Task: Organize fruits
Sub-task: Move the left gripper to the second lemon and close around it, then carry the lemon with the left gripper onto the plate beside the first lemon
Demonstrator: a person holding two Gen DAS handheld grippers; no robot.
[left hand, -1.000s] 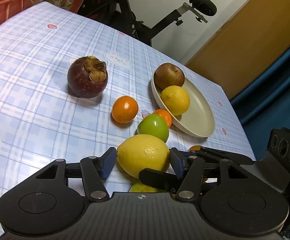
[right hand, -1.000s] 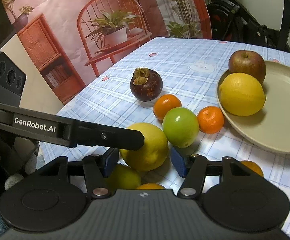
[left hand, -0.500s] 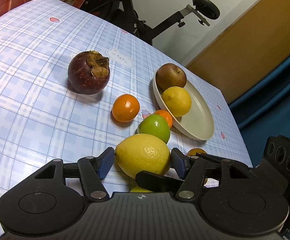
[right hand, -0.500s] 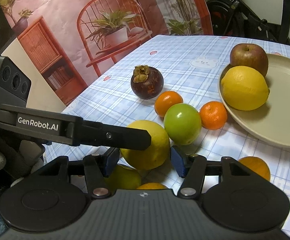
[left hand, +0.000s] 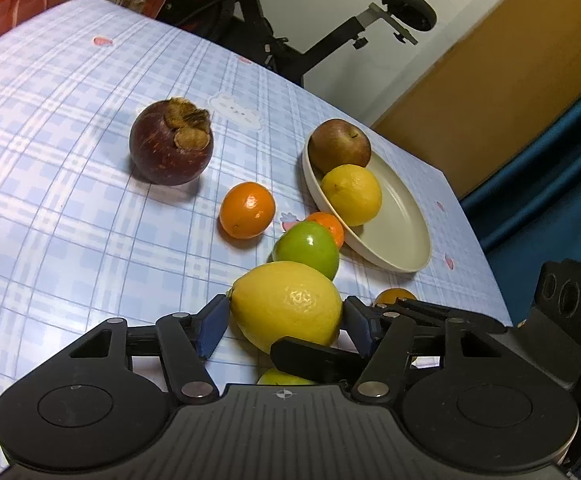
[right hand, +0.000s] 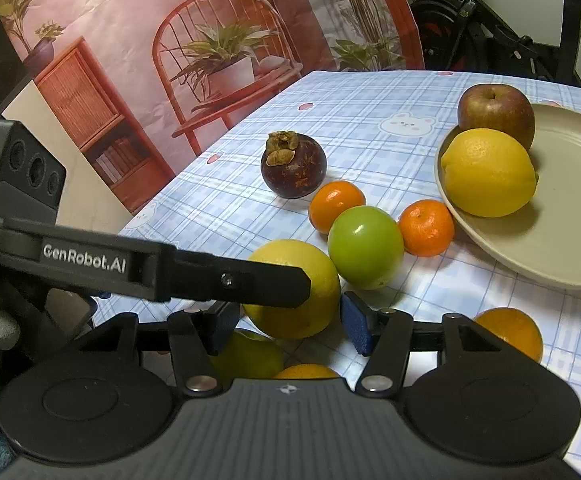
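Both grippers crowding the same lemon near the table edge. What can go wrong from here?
1. The left gripper and right gripper both straddle the near lemon; closing together, the fingers may collide.
2. A nudged lemon could knock the green fruit into the mandarin beside the plate.
3. The orange fruit near the table edge could roll off.

1. My left gripper points forward and down, with its jaws part open.
2. Its blue pads sit on either side of a lemon. I can't tell whether they press on it.
3. My right gripper also tilts down, jaws part open, with a gap showing at its left pad.
4. The two grippers cross. One left finger lies across the right wrist view, and one right finger shows under the left jaws.
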